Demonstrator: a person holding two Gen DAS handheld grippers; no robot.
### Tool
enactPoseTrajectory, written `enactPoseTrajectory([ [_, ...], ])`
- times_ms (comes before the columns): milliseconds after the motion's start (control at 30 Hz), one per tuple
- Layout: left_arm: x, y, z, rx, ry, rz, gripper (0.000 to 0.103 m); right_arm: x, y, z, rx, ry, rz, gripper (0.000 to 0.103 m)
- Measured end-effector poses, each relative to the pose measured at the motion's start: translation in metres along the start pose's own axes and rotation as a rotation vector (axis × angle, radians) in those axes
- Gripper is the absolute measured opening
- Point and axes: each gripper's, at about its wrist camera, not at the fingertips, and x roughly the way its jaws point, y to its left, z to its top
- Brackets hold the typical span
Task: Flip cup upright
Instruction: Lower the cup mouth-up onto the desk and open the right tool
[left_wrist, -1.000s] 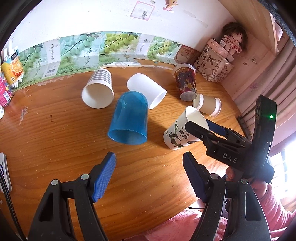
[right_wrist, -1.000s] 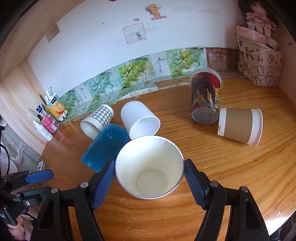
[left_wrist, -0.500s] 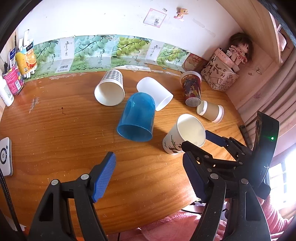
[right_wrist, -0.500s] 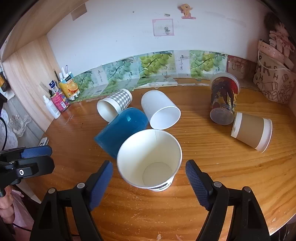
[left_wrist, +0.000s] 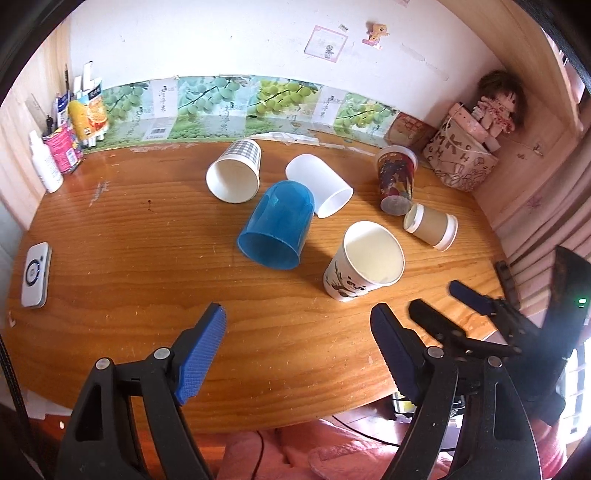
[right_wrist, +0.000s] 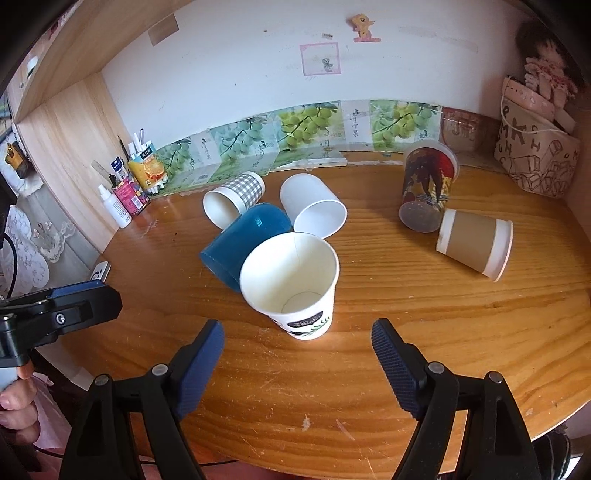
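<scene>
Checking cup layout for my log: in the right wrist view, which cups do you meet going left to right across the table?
Checked cup → blue cup → panda cup → white cup → printed plastic cup → brown-sleeved cup.

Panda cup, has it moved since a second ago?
Yes. The panda cup was lying tipped between the right gripper fingers; now it stands upright, released, beside the blue cup.
</scene>
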Motion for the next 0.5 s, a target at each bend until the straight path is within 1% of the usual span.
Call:
enactPoseTrajectory([
  [33, -0.001, -0.004, -0.002, 0.000, -0.002, 0.021, 0.083, -0.006, -0.004, -0.001, -0.001, 0.000, -0.015, 0.085],
  [100, -0.006, -0.012, -0.005, -0.004, -0.016, 0.059, 0.083, -0.017, -0.012, -0.001, 0.008, 0.005, -0.033, 0.085],
  [167, -0.010, -0.020, -0.009, -0.014, -0.022, 0.076, 0.085, -0.030, -0.022, -0.003, 0.025, 0.008, -0.031, 0.085],
  [233, -0.014, -0.028, -0.012, -0.026, -0.024, 0.090, 0.088, -0.041, -0.027, -0.003, 0.027, 0.028, -0.061, 0.085],
  [333, -0.020, -0.042, -0.016, -0.036, -0.033, 0.148, 0.088, -0.060, -0.033, -0.002, 0.027, 0.037, -0.085, 0.085],
  [433, -0.027, -0.050, -0.019, -0.073, -0.033, 0.150, 0.088, -0.080, -0.034, -0.002, 0.002, 0.023, -0.087, 0.085],
  [500, -0.035, -0.056, -0.022, -0.088, -0.051, 0.154, 0.088, -0.093, -0.034, -0.001, -0.007, 0.013, -0.079, 0.085],
])
